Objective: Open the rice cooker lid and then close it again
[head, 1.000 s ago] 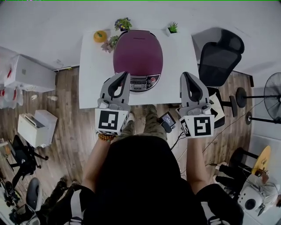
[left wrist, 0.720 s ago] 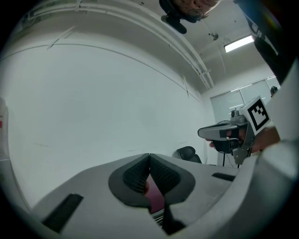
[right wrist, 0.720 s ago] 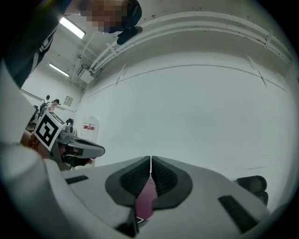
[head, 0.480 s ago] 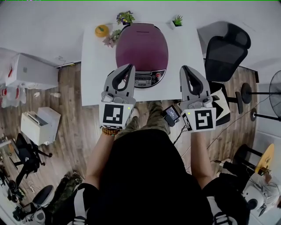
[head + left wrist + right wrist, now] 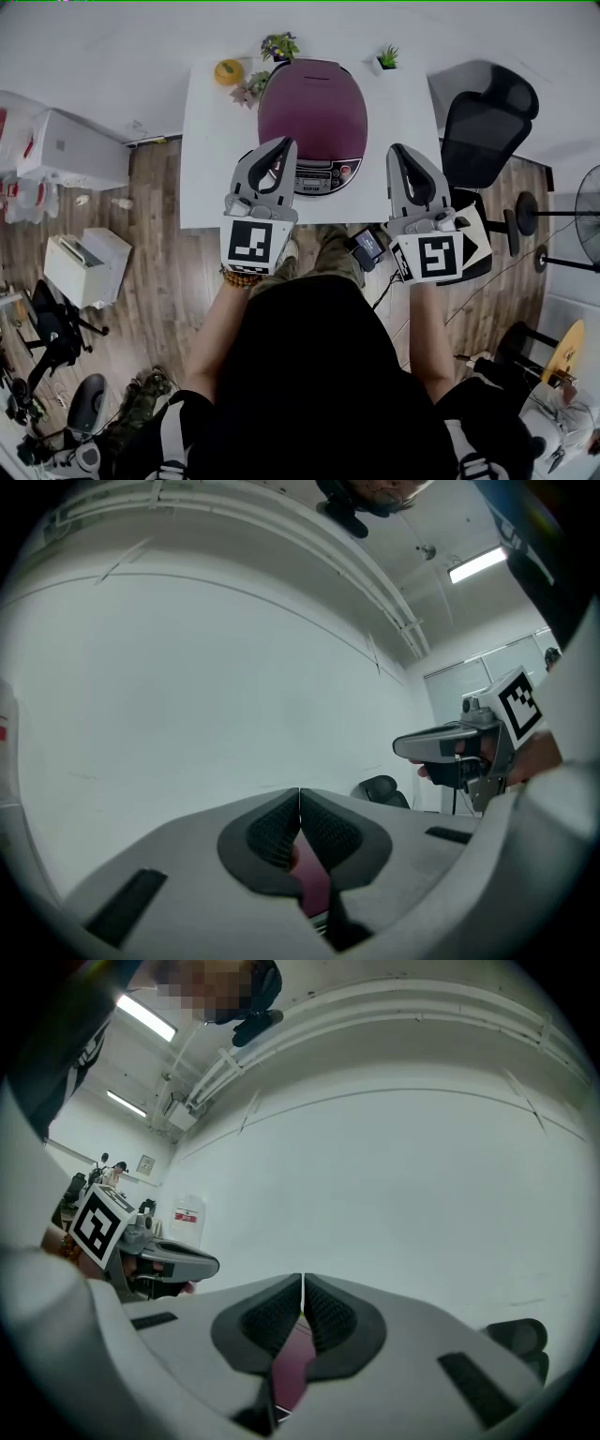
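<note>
A maroon rice cooker with its lid down stands on a white table; its silver control panel faces me. My left gripper is held level in front of the cooker's left front, jaws shut and empty. My right gripper hovers at the cooker's right front, also shut and empty. In the left gripper view the pads meet with a sliver of maroon lid below them. The right gripper view shows its pads closed, with maroon lid beneath.
A yellow-orange object and small potted plants stand at the table's far edge. A black office chair stands to the right of the table. White boxes lie on the wooden floor at left.
Both grippers have kept their pose, shut. The view has shifted, so the table and cooker now sit further right and the grippers lie closer over the cooker's front.
</note>
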The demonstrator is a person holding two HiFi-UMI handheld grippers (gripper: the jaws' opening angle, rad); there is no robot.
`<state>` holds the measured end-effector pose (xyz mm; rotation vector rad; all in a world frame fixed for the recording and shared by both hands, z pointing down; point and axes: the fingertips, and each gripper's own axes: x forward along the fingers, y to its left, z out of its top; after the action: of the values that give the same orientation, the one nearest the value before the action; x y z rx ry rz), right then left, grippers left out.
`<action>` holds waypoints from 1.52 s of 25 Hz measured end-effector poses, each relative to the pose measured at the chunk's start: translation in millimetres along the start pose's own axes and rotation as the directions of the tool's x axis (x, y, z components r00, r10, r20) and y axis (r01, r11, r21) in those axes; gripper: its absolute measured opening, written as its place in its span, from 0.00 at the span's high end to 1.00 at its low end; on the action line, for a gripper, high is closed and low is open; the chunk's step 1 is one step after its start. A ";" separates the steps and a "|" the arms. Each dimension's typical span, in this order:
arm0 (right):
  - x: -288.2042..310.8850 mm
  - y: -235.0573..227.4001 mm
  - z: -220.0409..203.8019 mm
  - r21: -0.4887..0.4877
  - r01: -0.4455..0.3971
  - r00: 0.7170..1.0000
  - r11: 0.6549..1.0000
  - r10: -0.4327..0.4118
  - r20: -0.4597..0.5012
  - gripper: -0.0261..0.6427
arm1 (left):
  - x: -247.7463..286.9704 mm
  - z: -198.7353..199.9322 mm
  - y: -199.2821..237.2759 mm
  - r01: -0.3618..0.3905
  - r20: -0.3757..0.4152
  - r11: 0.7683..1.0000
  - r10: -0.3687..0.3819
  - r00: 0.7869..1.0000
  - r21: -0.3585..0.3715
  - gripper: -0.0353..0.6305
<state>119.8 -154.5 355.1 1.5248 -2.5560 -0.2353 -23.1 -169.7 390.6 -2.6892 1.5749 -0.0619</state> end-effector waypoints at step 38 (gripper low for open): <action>39.4 45.8 -73.2 0.094 -0.106 0.982 0.990 0.119 -0.145 0.92 | 15.0 -55.3 -4.2 0.080 -0.141 0.996 -0.074 0.987 0.033 0.91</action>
<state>77.6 -171.8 438.3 1.3623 -2.5507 0.0038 -14.7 -180.8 446.3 -2.7700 1.4854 -0.2855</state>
